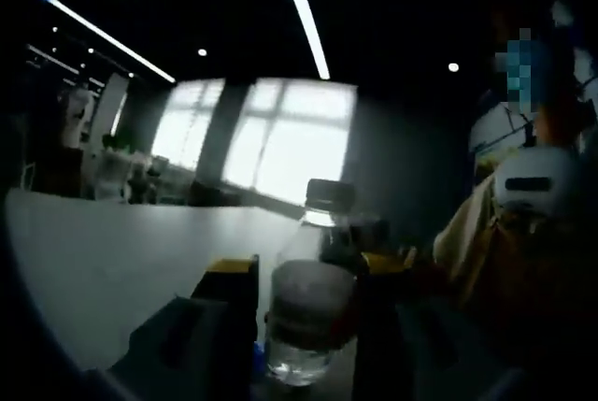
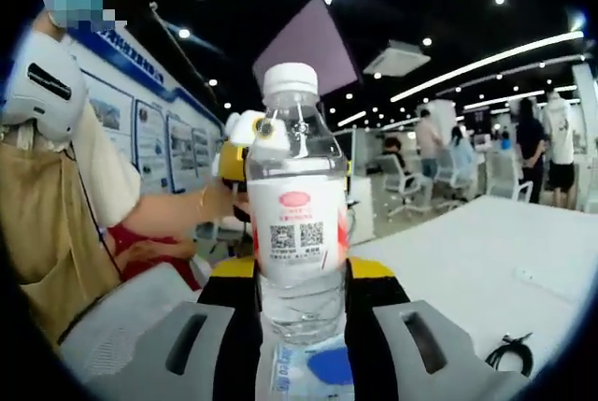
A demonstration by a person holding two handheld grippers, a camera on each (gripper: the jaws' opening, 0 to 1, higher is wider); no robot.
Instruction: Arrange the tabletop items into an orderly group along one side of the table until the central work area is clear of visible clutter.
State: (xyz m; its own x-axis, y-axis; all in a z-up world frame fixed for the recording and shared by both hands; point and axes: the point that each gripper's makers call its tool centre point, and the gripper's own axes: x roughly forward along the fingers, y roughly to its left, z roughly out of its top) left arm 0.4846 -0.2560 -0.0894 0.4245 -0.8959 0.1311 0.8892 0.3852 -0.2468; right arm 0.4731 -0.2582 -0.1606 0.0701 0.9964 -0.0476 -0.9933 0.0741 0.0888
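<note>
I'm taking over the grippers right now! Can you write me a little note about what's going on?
Left gripper: jaws closed on a clear water bottle.
Right gripper: jaws also hold a water bottle, upright, white cap on.
Whether it is the same bottle, I cannot tell.
A black cable lies on the white table.
Done: bottle gripped.
Left: set it at the table's side, then tidy the cable.

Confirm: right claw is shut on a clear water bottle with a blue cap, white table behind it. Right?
Not quite. The cap is white, not blue, as the right gripper view shows. The rest holds: the right claw is shut on the clear water bottle, and the white table lies behind it.
</note>
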